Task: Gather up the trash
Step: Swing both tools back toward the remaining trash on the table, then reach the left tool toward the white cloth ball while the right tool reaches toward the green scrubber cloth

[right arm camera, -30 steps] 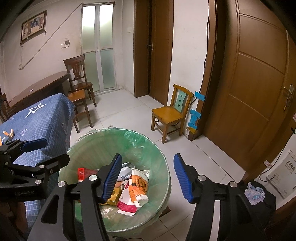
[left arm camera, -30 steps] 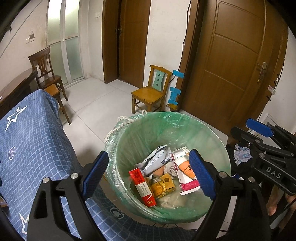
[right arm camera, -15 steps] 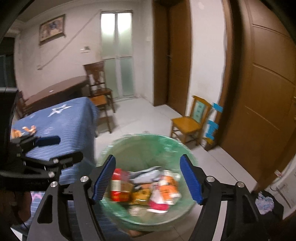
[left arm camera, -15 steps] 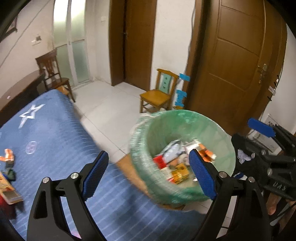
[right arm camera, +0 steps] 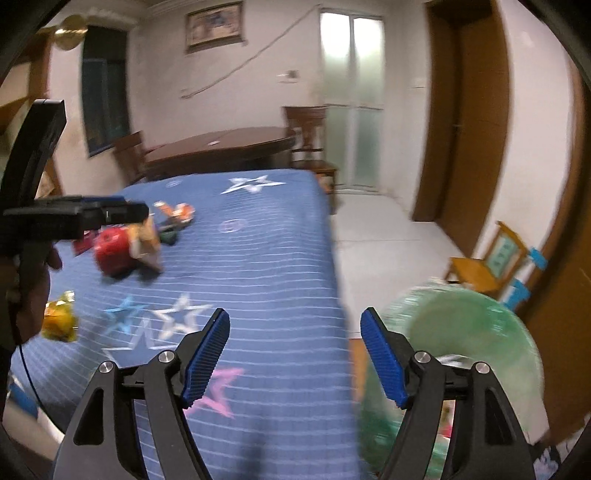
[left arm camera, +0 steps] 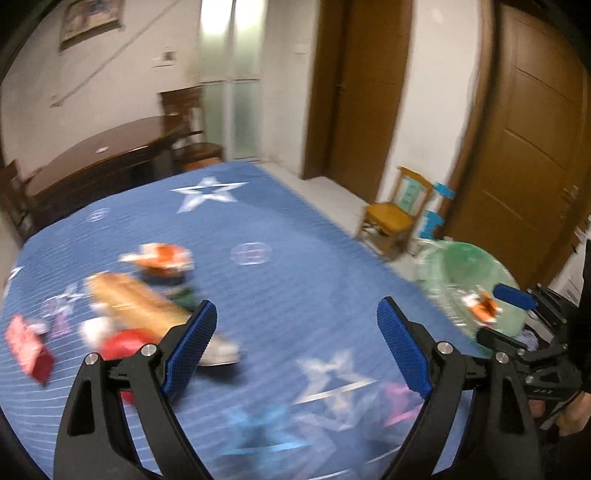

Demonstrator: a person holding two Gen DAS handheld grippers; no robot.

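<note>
Left wrist view, green-lined bin (left arm camera: pixel 476 273) holding orange-white wrapper (left arm camera: pixel 482 308), left gripper (left arm camera: pixel 295 339) wide, right gripper (right arm camera: pixel 295 350) wide, both empty.

This is a room in a home, plainly lived in. Brown wooden doors (left arm camera: pixel 532 147) stand in white plastered walls, and a frosted glass door (right arm camera: pixel 351 99) lets light in at the far end. A framed picture (right arm camera: pixel 213 24) hangs high on the wall. A dark wooden dining table (right arm camera: pixel 221 146) stands with matching chairs (right arm camera: pixel 308 140) at the back, and a small yellow wooden chair (left arm camera: pixel 397 214) sits on the pale tiled floor (right arm camera: pixel 384 236). A counter covered with a blue star-patterned cloth (left arm camera: pixel 258 229) holds scattered wrappers, and a bin lined with a green bag (right arm camera: pixel 469 328) stands just off its right edge.
</note>
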